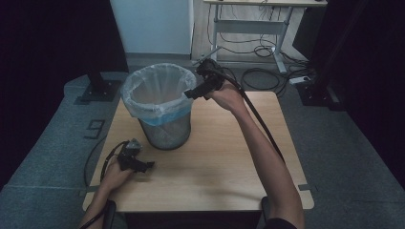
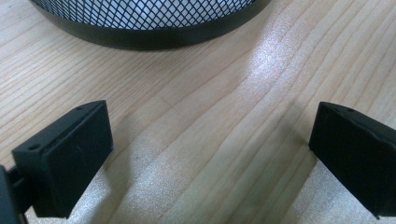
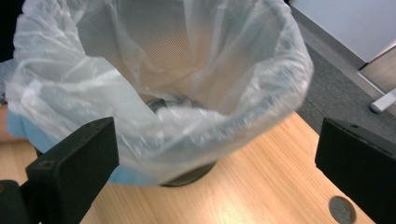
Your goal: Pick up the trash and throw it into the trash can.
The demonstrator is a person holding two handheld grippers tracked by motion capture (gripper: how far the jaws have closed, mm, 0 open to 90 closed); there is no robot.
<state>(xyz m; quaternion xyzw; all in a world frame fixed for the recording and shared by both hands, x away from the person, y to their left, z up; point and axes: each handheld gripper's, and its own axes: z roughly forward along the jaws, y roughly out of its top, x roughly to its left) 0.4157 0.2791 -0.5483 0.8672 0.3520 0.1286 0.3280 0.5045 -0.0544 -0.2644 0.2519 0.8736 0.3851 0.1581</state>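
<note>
A round black wire-mesh bin lined with crinkled translucent plastic stands on a pale wood-grain table. The right gripper hovers at its rim, jaws wide and empty. The left gripper rests low on the table, equally spread, holding nothing.

A light wooden table stands on a grey floor. A black mesh bin with a see-through bag stands on the table, near its far left corner

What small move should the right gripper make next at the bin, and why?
Probably ease the right gripper down onto the plastic bag's folded rim and close. Its jaws stand wide open beside the bin, holding nothing, and the bag edge lies between them, loose and bunched.
</note>
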